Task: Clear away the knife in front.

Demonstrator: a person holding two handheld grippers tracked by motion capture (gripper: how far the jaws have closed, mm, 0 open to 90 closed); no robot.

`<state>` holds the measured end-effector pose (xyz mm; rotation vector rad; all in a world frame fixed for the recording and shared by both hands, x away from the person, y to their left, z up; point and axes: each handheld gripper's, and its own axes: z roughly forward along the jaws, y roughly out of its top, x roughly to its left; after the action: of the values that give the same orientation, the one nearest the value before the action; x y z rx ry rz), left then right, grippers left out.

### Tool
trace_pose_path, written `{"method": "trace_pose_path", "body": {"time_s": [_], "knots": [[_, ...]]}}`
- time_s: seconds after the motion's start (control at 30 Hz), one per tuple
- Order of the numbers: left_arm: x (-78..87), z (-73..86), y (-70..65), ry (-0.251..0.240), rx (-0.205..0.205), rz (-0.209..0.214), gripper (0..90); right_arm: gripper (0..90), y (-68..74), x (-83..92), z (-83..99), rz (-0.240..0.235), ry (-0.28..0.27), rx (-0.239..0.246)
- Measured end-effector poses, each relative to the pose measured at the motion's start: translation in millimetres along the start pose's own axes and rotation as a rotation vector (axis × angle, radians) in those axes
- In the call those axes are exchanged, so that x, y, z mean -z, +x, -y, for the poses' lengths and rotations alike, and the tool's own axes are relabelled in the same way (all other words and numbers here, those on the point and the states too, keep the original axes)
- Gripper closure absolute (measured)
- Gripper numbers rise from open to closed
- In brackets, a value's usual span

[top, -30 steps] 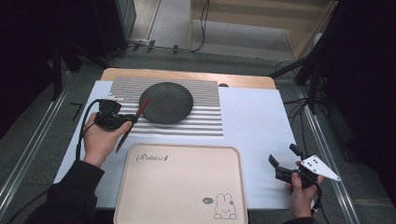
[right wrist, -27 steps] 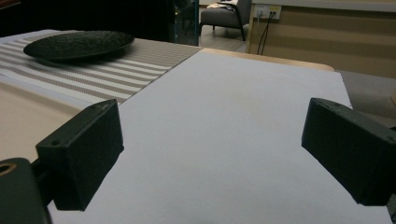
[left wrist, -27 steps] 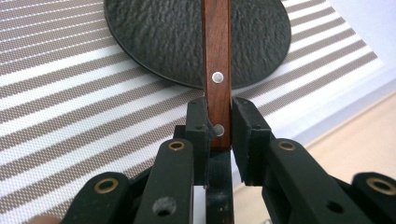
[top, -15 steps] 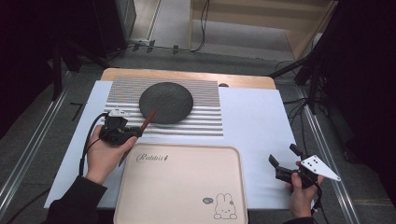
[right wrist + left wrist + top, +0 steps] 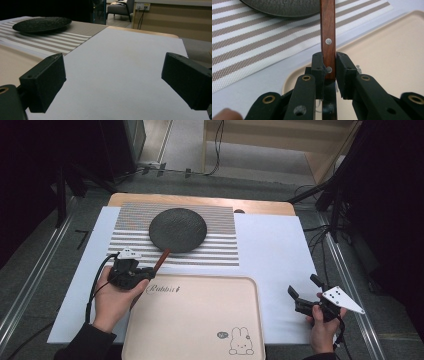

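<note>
Your left hand-held gripper (image 5: 329,71) is clamped on the near end of the wooden handle (image 5: 327,30). The handle's long axis runs straight away from the jaws, pointing far-right toward the dark plate (image 5: 178,230) on the striped mat (image 5: 220,251), just past the tray's (image 5: 200,320) far-left corner. Your right hand-held gripper (image 5: 303,296) stands apart, holding nothing, well off to the right.

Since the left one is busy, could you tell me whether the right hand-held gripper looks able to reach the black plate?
Probably yes: the right hand-held gripper is open and holds nothing, and bare white sheet lies between it and the plate.
</note>
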<state>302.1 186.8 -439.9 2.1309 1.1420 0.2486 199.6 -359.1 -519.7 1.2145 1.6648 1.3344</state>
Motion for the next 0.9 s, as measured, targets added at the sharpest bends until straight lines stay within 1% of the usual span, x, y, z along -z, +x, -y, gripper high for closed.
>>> {"method": "trace_pose_path", "body": {"time_s": [0.07, 0.1, 0.13, 0.17, 0.23, 0.27, 0.33, 0.37, 0.57, 0.63, 0.7, 0.9], "knots": [[1.5, 3.1, -2.7, -0.007, 0.007, 0.007, 77.0, 4.1, 0.1, 0.0, 0.0, 0.0, 0.001, 0.001], [3.5, 5.7, -5.2, -0.01, 0.008, 0.017, 77.0, 4.1, 0.1, -0.1, 0.0, -0.001, 0.0, 0.002], [3.5, 5.7, -5.2, -0.01, 0.008, 0.017, 77.0, 4.1, 0.2, 0.0, 0.0, -0.001, 0.0, 0.002], [5.1, 8.0, -9.3, -0.009, -0.001, 0.021, 77.0, 4.1, 0.1, 0.0, 0.0, -0.001, 0.001, 0.004], [5.7, 9.2, -11.9, -0.01, -0.002, 0.02, 76.9, 4.1, 0.4, -0.1, -0.1, 0.0, 0.003, 0.004], [6.5, 11.7, -15.8, -0.015, -0.001, 0.031, 77.0, 4.1, 0.5, -0.1, -0.1, 0.0, 0.004, 0.003], [6.8, 13.0, -17.3, -0.015, -0.003, 0.033, 76.9, 4.1, 0.5, -0.1, -0.1, 0.0, 0.004, 0.004], [6.7, 16.0, -20.0, -0.016, 0.001, 0.043, 76.9, 4.1, 0.5, -0.1, -0.1, 0.0, 0.004, 0.004], [6.2, 24.0, -23.5, -0.014, 0.01, 0.054, 76.9, 4.1, 0.5, 0.0, 0.0, 0.0, 0.004, 0.003], [6.6, 28.9, -24.5, -0.014, 0.022, 0.059, 76.9, 4.1, 0.3, 0.0, 0.0, -0.001, 0.002, 0.003], [6.6, 32.5, -26.1, -0.015, 0.025, 0.063, 76.9, 4.1, 0.1, 0.0, 0.0, -0.001, 0.002, 0.005], [5.1, 40.4, -33.5, 0.0, 0.014, 0.067, 76.9, 4.1, 0.5, -0.2, 0.0, 0.001, 0.005, 0.005]]}}
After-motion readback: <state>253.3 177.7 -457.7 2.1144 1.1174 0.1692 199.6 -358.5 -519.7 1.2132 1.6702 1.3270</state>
